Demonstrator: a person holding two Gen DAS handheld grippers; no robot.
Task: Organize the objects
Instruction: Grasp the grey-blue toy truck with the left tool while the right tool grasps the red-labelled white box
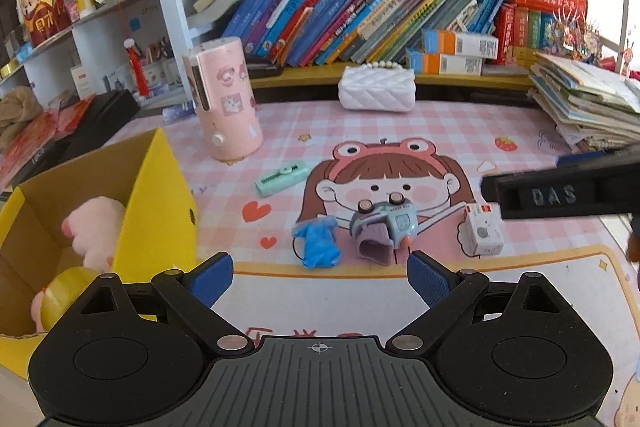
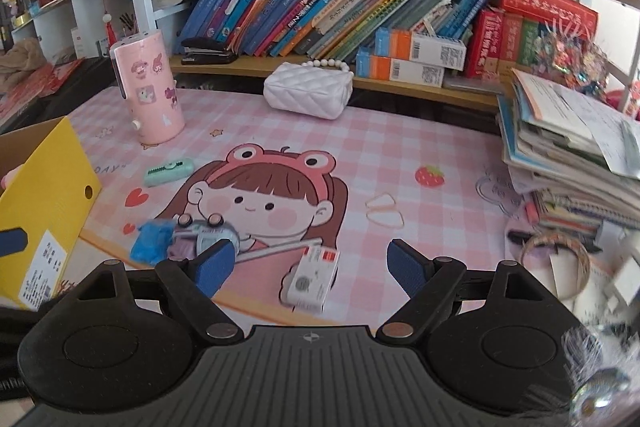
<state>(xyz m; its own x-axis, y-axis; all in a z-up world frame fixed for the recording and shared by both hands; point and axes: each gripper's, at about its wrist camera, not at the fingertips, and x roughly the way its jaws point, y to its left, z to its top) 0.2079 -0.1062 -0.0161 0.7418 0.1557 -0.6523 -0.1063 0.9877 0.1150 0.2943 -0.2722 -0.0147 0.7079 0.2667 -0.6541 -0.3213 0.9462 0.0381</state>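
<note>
Left gripper (image 1: 320,277): we hold its blue-padded black jaws spread wide, empty, tilted down beside the yellow cardboard box (image 1: 156,211).
Right gripper (image 2: 308,265): likewise spread, nothing gripped, farther from that box.

My left claw (image 1: 320,277) is matte black, with two round housings flanking a ribbed grey centre plate bearing a small crosshair mark. Silver rivets pin its angled linkages, and textured blue pads (image 1: 212,277) tip them. My right claw (image 2: 310,267) looks identical, blue pads (image 2: 406,267) included.
</note>
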